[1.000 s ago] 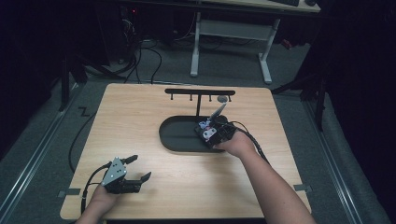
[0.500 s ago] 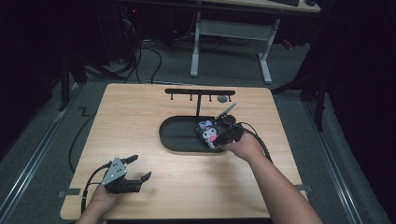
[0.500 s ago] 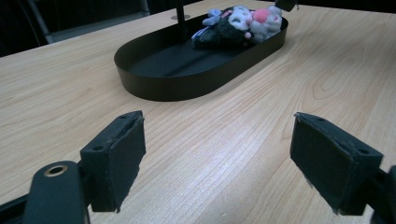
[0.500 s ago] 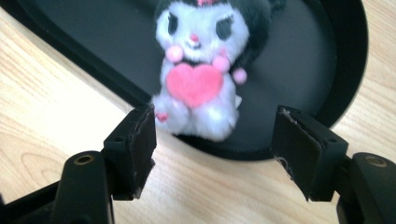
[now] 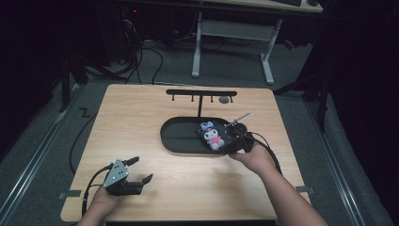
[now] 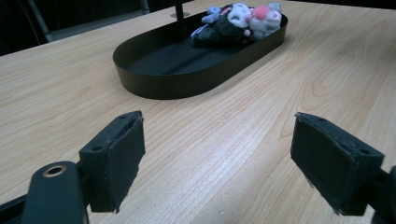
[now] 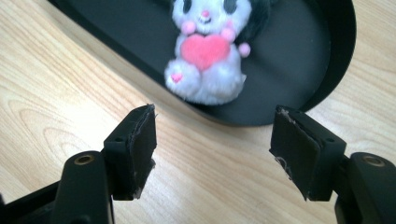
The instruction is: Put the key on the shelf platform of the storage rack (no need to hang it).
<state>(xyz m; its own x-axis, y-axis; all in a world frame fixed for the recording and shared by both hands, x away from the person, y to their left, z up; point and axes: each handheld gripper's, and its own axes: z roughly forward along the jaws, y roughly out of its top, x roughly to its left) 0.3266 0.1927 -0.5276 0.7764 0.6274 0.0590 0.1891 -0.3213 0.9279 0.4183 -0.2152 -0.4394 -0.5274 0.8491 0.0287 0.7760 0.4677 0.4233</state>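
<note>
Starting at your left: your left claw (image 5: 136, 175) rests low on the near-left part of the desk (image 5: 141, 117), released, its jaws spread wide with nothing between them. In the left gripper view those jaws frame bare wood, and the black oval tray (image 6: 154, 86) lies well ahead of them, with the plush toy (image 6: 238, 21) at the tray's far end. From that side the toy is well apart from you, and the whole length of the tray sits in between.

Moving right, the tray runs left to right across the middle of the desk, just in front of a black rack with small hooks (image 5: 201, 93). The toy lies in the tray's right end, face up, a pink heart on its chest. Its long axis runs roughly crosswise to the tray: head toward the rack, feet toward you.

Your right claw (image 5: 237, 141) is by far the nearer. It sits at the tray's right near edge, released, jaws wide and empty. In the right gripper view the toy's feet (image 7: 205, 86) lie just beyond the tray wall, straight ahead and centred between the jaws. The jaws open across the toy's width, so if you mean to grasp it, my judgement is you go forward and over the rim.
</note>
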